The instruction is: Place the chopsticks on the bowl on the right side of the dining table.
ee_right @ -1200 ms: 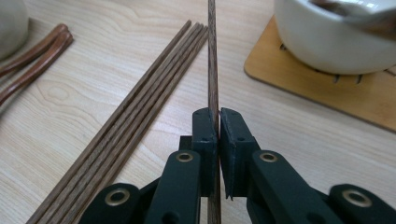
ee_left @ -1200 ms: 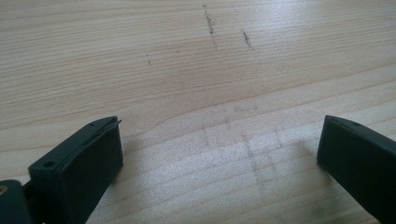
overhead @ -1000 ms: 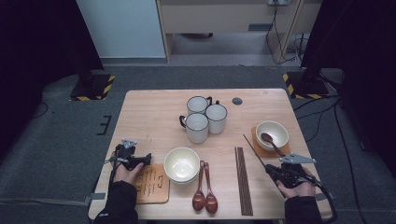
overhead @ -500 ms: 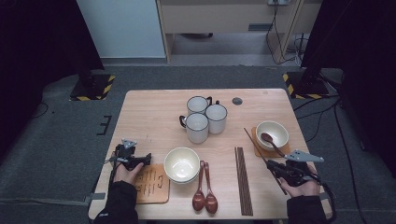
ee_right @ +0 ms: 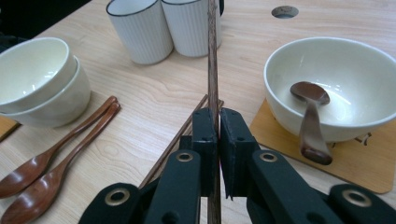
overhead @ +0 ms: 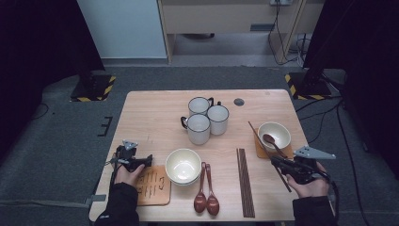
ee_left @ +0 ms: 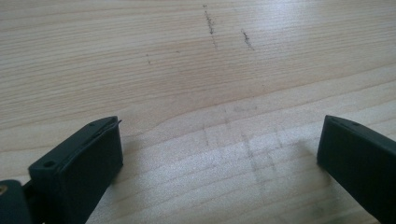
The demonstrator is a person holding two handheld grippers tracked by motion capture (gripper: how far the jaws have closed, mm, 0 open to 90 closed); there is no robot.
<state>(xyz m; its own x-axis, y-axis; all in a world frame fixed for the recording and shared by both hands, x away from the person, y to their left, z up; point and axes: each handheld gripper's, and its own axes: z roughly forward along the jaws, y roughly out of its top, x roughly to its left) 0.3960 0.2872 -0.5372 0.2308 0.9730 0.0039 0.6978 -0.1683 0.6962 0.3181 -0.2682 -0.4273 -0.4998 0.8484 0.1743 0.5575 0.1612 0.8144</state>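
So your right gripper (ee_right: 218,122) has its jaws pressed together on a single dark wooden chopstick (ee_right: 213,60), pinching it somewhere along its length. In the right gripper view the stick runs straight up between the two black jaws and also pokes out below them. From the high view you can see that same chopstick (overhead: 263,143) slanting from your right hand (overhead: 310,183) up toward the table's far side, passing just left of the white bowl (overhead: 274,134) on the right. That bowl sits on a small wooden coaster (overhead: 263,151) and has a brown spoon (overhead: 272,142) leaning in it, bowl end inside, handle over the rim.

The rest of the chopsticks (overhead: 244,181) lie in a tight bundle on the table (overhead: 150,113), between your right gripper and the two wooden spoons (overhead: 206,197) lying side by side. Just left of those spoons there are two stacked cream bowls (overhead: 183,165).

Your left gripper (overhead: 134,161) sits at the near left of the table, next to the wooden board (overhead: 153,186) with dark markings. In the left gripper view its jaws are spread wide with nothing but bare tabletop (ee_left: 196,84) between them.

Three white ribbed mugs (overhead: 204,118) stand clustered near the middle of the far side, touching one another.
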